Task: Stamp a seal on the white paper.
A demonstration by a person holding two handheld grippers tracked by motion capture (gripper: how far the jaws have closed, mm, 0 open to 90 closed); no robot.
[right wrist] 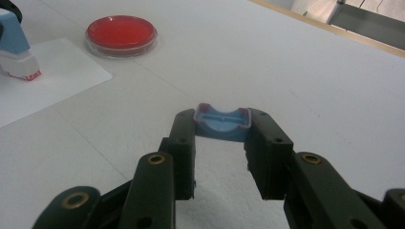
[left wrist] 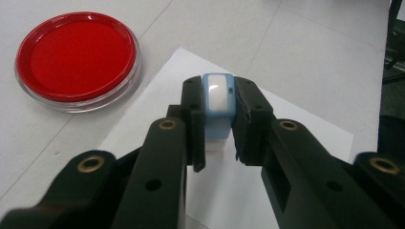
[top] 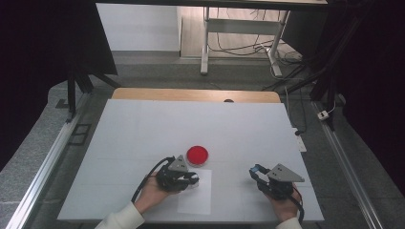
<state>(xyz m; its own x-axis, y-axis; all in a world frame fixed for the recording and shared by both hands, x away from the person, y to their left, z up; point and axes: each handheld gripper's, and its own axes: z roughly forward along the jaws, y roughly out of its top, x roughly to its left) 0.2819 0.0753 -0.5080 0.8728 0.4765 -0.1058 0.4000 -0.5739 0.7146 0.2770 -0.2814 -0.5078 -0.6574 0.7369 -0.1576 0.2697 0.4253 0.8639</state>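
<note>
A blue and white stamp [left wrist: 218, 98] stands upright with its red-inked base on a white sheet of paper [left wrist: 296, 124], and my left gripper [left wrist: 220, 100] is shut on it. From above, the left gripper [top: 192, 179] sits over the paper [top: 196, 199], just below a round red ink pad [top: 197, 155]. My right gripper [right wrist: 222, 125] is shut on the stamp's blue cap [right wrist: 223, 122], held low over the bare table. It [top: 255, 171] is to the right of the paper. From that side the stamp [right wrist: 15, 50] and the ink pad [right wrist: 121, 29] lie to the far left.
The white table top [top: 143, 138] has a wooden far edge [top: 191, 94]. Metal rails run down both sides [top: 47, 167]. A power strip [top: 300, 142] lies off the right edge. A desk frame with cables [top: 239, 33] stands beyond the table.
</note>
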